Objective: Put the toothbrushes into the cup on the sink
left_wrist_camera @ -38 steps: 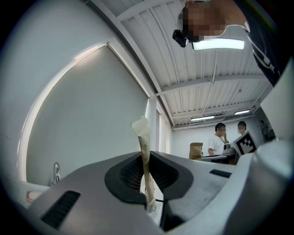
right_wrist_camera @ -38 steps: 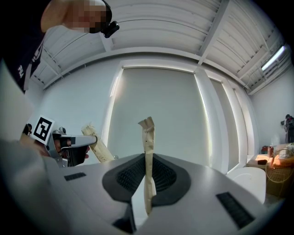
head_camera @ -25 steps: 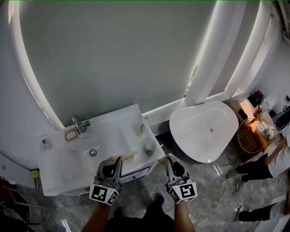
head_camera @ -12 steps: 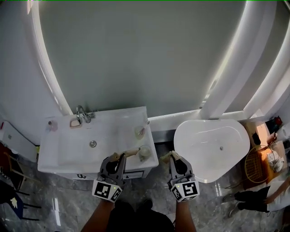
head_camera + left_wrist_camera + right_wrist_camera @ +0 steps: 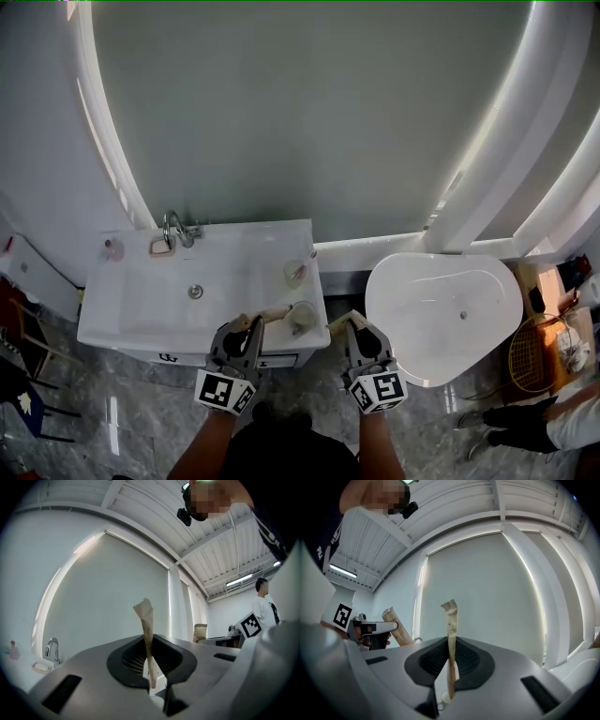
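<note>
Faintly, right tongs' wrapped toothbrush shows unreadable print.

Head view: high above, facing steeply down; white rectangular sink near, at 8 o'clock.
Left gripper view: low, tilted up along its jaws toward pale arched wall panel.
Right gripper view: likewise; left gripper close at 9 o'clock.
Shared: that panel, all views.

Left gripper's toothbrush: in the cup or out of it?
Out. The left gripper is shut on the paper-wrapped toothbrush, which lies nearly level with its tip pointing at the cup, not inside it.
</note>
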Action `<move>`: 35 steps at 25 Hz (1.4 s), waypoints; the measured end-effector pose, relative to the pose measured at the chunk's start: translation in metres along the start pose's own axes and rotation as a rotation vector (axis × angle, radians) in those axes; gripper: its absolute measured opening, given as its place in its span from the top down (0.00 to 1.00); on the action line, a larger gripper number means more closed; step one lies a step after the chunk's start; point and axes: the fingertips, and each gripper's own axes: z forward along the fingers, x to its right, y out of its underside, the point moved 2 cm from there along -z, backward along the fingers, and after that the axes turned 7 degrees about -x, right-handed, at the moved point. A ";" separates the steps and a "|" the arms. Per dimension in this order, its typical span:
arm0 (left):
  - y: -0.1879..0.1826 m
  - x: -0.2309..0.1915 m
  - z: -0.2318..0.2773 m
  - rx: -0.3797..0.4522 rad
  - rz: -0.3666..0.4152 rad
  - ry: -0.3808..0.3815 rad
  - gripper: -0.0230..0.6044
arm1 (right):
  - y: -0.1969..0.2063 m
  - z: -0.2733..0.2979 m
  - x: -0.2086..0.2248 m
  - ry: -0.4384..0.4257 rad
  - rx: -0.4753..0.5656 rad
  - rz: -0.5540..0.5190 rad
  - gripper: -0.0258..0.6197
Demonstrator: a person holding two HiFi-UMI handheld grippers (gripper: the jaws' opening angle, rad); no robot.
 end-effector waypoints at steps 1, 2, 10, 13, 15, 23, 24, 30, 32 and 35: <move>0.000 -0.003 0.001 0.003 -0.002 -0.002 0.89 | -0.001 0.004 0.000 -0.001 0.003 0.002 0.88; 0.001 -0.006 0.002 0.003 -0.004 -0.003 0.89 | -0.001 0.009 -0.001 -0.005 0.004 0.000 0.88; 0.005 -0.030 0.007 0.004 -0.004 -0.003 0.89 | 0.018 0.065 -0.012 -0.055 -0.006 -0.027 0.88; 0.011 -0.036 0.006 -0.002 -0.011 -0.006 0.89 | 0.032 0.082 -0.015 -0.078 -0.012 -0.039 0.88; 0.015 -0.039 0.005 0.000 -0.014 -0.007 0.89 | 0.046 0.093 -0.015 -0.089 -0.018 -0.040 0.88; 0.035 -0.042 -0.002 -0.007 -0.005 -0.001 0.89 | 0.093 0.123 -0.009 -0.101 -0.038 -0.038 0.88; 0.036 -0.043 -0.002 -0.008 -0.007 -0.003 0.89 | 0.097 0.126 -0.009 -0.104 -0.042 -0.040 0.88; 0.041 -0.047 -0.006 -0.004 -0.008 -0.004 0.89 | 0.118 0.139 -0.011 -0.107 -0.058 -0.046 0.88; 0.041 -0.048 -0.007 -0.004 -0.008 -0.006 0.89 | 0.121 0.141 -0.010 -0.106 -0.059 -0.046 0.88; 0.043 -0.050 -0.007 -0.005 -0.008 -0.007 0.89 | 0.126 0.142 -0.006 -0.102 -0.068 -0.041 0.88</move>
